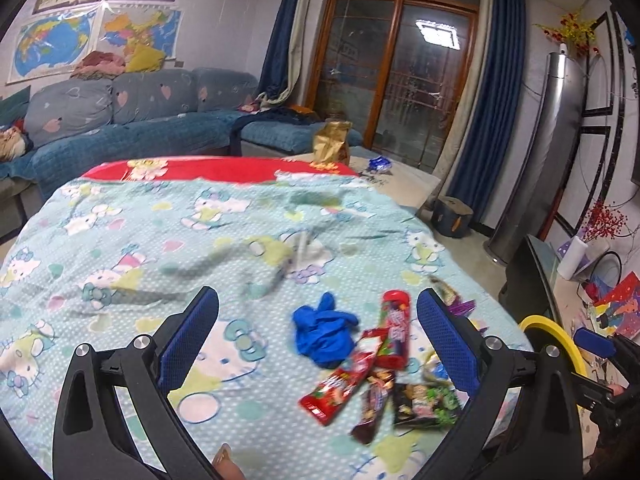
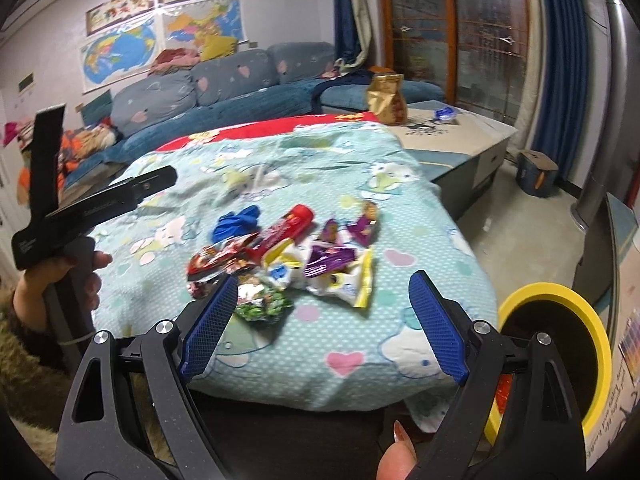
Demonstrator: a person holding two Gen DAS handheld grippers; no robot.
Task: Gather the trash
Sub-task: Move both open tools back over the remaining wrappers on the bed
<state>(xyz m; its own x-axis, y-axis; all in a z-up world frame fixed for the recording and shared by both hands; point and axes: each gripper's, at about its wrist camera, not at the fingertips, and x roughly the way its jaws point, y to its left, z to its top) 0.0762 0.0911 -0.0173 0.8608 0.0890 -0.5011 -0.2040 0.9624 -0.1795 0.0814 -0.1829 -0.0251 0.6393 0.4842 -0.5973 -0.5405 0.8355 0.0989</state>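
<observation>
Pale turquoise cloth (image 1: 168,216) printed with cartoon cats and hearts is spread over the counter (image 2: 472,136), with a red cloth (image 1: 208,168) showing at its far edge. A heap of wrappers (image 2: 304,256) is gathered on the turquoise cloth toward its near right part, with a crumpled blue glove (image 1: 322,330) touching the heap on its far left side and a red tube-shaped packet (image 1: 394,328) lying among the wrappers. A gold bag (image 1: 332,140) is stood upright on the bare far end of the counter, beside a small blue wrapper (image 1: 379,164). A yellow-rimmed bin (image 2: 560,344) is placed on the floor just off the counter's right side. A blue corner sofa (image 1: 132,120) is set along the far wall under two maps (image 1: 96,40), and glazed wooden doors (image 1: 400,76) are flanked by blue curtains (image 1: 492,92). The left gripper (image 1: 318,344) is held over the cloth with its fingers wide apart, nothing gripped; the heap is seen between them, untouched. The right gripper (image 2: 320,320) is likewise spread wide and empty, its fingers just short of the heap.
</observation>
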